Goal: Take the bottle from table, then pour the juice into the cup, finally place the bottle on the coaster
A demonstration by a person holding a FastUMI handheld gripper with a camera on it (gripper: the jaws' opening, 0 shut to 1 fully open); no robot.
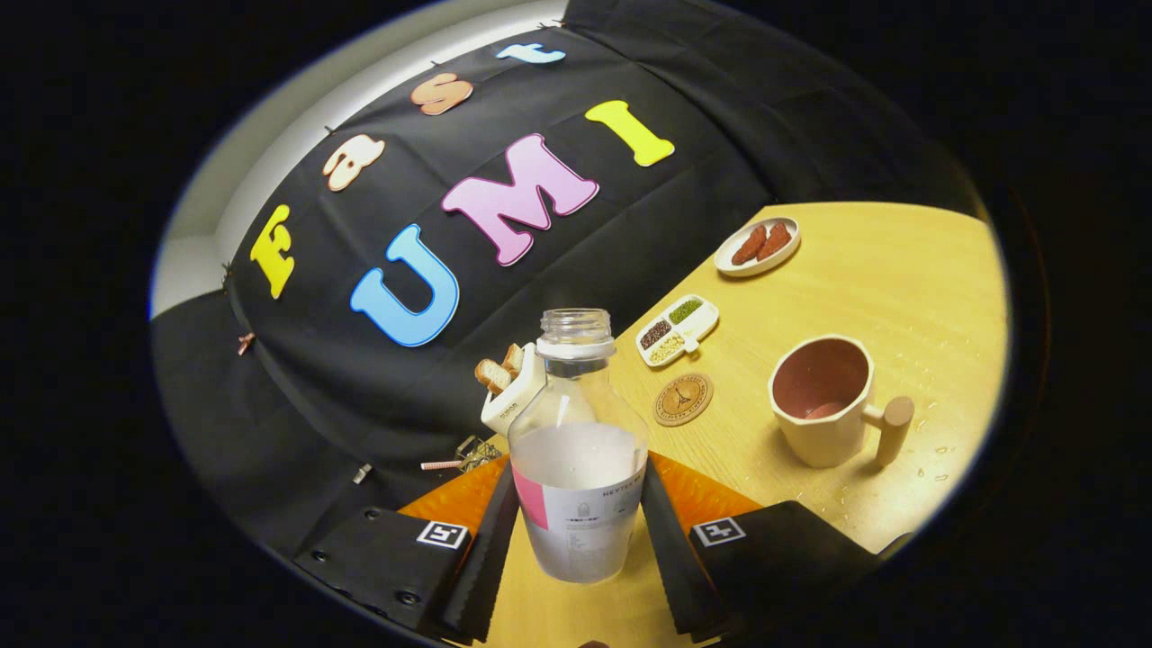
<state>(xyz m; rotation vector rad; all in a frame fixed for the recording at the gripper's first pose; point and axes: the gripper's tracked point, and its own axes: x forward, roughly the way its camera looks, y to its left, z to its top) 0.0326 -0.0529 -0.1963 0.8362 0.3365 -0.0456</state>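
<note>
The bottle (578, 450) is clear, with a wide uncapped mouth, a white collar ring under the threads, rounded shoulders and a straight lower body wrapped in a pale label that carries a pink block on its left side. A whitish liquid fills it to about the shoulder line, and the glass above that is see-through. It stands between the two fingers of the gripper (580, 531), whose jaws are drawn in against its labelled lower body, one finger pressed on each side, so the gripper is pinching the bottle. The whole scene sits tilted, with the table (900, 288) sloping up toward 2 o'clock. From the bottle, the cup (821, 400) lies at about 3 o'clock, well apart from it; it is a faceted cream mug with a pinkish-brown inside and a round wooden handle sticking out on its far right side. The coaster (683, 399), a round brown disc with a stamped pattern, lies flat on the table between bottle and cup, at roughly 2 o'clock from the bottle's mouth. Beyond the coaster at 1 o'clock is a small divided dish (677, 330) holding dark, green and pale grains, and farther on an oval plate (757, 246) with two reddish pieces. Just behind the bottle at 10 o'clock, a white holder (511, 396) carries toast slices.
</note>
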